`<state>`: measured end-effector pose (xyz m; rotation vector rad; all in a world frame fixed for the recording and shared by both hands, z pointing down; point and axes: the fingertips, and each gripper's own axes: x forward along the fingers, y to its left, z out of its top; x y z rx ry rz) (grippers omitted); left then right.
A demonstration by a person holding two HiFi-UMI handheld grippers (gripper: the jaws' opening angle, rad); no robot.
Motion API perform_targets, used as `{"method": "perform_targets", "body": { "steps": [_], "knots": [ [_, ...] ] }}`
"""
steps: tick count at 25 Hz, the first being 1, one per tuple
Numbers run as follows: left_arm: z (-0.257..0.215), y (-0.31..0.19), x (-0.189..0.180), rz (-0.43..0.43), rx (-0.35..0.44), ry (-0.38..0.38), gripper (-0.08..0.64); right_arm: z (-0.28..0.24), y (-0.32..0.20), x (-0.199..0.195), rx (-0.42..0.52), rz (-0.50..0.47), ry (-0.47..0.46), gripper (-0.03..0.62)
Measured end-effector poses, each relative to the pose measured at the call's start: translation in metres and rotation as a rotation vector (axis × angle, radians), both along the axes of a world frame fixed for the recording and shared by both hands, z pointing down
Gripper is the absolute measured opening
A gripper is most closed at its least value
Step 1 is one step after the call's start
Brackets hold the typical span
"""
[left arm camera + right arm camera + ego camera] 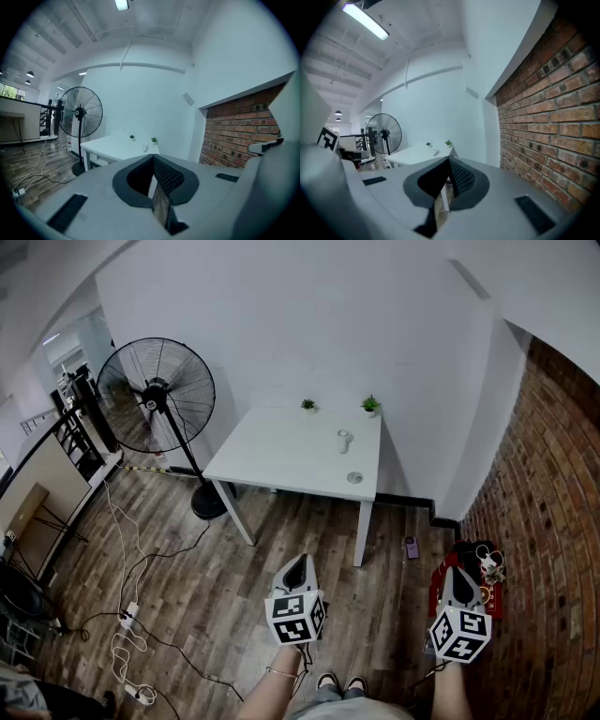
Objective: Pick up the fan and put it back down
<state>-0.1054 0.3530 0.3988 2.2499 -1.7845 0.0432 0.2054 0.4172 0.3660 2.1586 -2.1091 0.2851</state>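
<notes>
Wood planks underfoot: stood on the floor facing a white tabletop set against a white wall. Found the fan, black in cage, pole and round base, upright on that floor just beside the tabletop's left end, its base close to the near-left leg.

Held the left tool low over the floor, pointing a little below level and well short of the tabletop. Read its grey jaws in its own view as pressed together at the tips, with nothing between them. Held the right tool the same way further right, near the brick wall. Read its jaws as closed tip to tip and empty too. Had both tools well apart from the fan and touching nothing.

Through the left tool's camera, caught the fan left of the tabletop and the brick wall on the right. Through the right tool's camera, caught the same layout, with the fan smaller and further off.

Counted 2 small pots at the tabletop's far edge, a left plant and a right plant. Noted 1 small white object in front of the right plant and 1 flat round disc near the front edge. Could not tell what either was.

Noted white cables with power strips trailing across the floor on the left. Spotted a small purple item on the floor beside the tabletop's right leg. Made out red clutter at the foot of the brick wall, just beyond the right tool.
</notes>
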Motion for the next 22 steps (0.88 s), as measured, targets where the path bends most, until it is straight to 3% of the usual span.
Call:
{"method": "perform_targets", "body": {
  "steps": [9, 14, 22],
  "knots": [
    [0.0021, 0.0005, -0.0001, -0.011, -0.003, 0.002, 0.009, 0.0019, 0.0028, 0.0093, -0.002, 0.012, 0.015, 0.001],
    [0.0012, 0.0035, 0.0029, -0.003, 0.005, -0.001, 0.009, 0.0030, 0.0015, 0.0031, 0.008, -0.029, -0.020, 0.001],
    [-0.0013, -0.0018, 0.0045, 0.012, 0.015, 0.005, 0.012, 0.0099, -0.0034, 0.0055, -0.012, -0.011, -0.043, 0.001]
  ]
}}
